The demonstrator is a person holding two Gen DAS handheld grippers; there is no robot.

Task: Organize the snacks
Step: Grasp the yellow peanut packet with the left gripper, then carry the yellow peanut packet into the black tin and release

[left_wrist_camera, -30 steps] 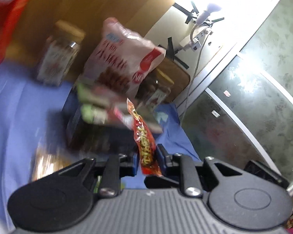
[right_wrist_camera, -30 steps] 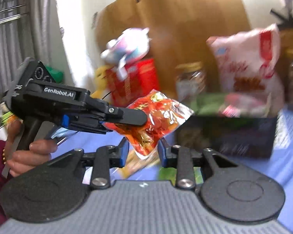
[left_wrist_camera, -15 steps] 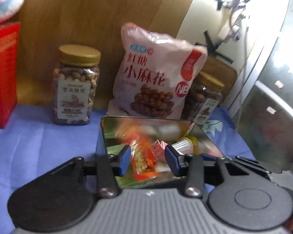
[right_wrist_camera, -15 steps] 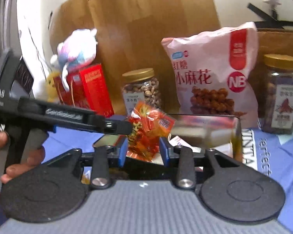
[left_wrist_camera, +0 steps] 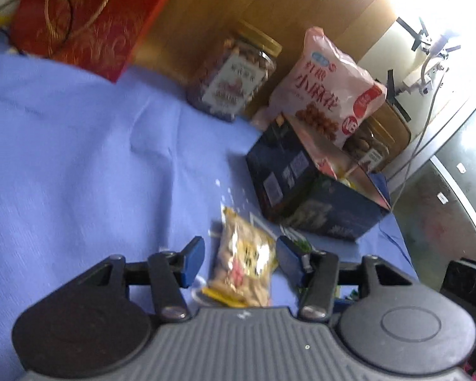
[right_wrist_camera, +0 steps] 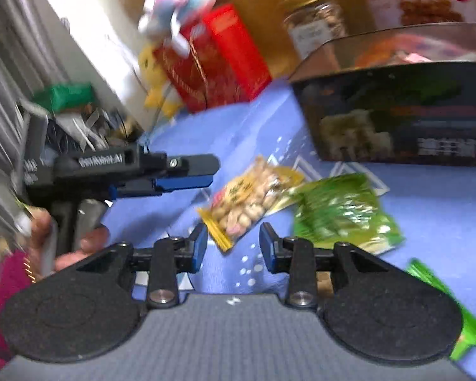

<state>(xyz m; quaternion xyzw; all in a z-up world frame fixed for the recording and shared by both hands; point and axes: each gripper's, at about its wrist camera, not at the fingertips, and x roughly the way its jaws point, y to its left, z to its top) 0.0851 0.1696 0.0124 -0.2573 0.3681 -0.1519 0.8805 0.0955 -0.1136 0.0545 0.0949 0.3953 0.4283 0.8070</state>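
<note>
A yellow packet of peanuts point(left_wrist_camera: 242, 260) lies on the blue cloth between the open fingers of my left gripper point(left_wrist_camera: 239, 258). In the right wrist view the same packet point(right_wrist_camera: 250, 198) lies just ahead of my open, empty right gripper point(right_wrist_camera: 233, 247). The left gripper point(right_wrist_camera: 187, 174) shows there from the side, above and left of the packet. A dark box point(left_wrist_camera: 314, 190) holding snacks stands behind; it also shows in the right wrist view point(right_wrist_camera: 396, 114). A green packet point(right_wrist_camera: 342, 209) lies right of the peanuts.
A nut jar point(left_wrist_camera: 234, 73), a pink snack bag point(left_wrist_camera: 330, 89) and a red gift bag point(left_wrist_camera: 89, 16) stand along the wooden back wall. A second jar point(left_wrist_camera: 369, 149) stands behind the box. Another green packet point(right_wrist_camera: 450, 311) lies at the front right. Plush toys point(right_wrist_camera: 177, 6) sit on the red bag.
The red snack packet that both grippers held is no longer in them. Both grippers have opened and dropped low to the cloth around the peanut packet.
</note>
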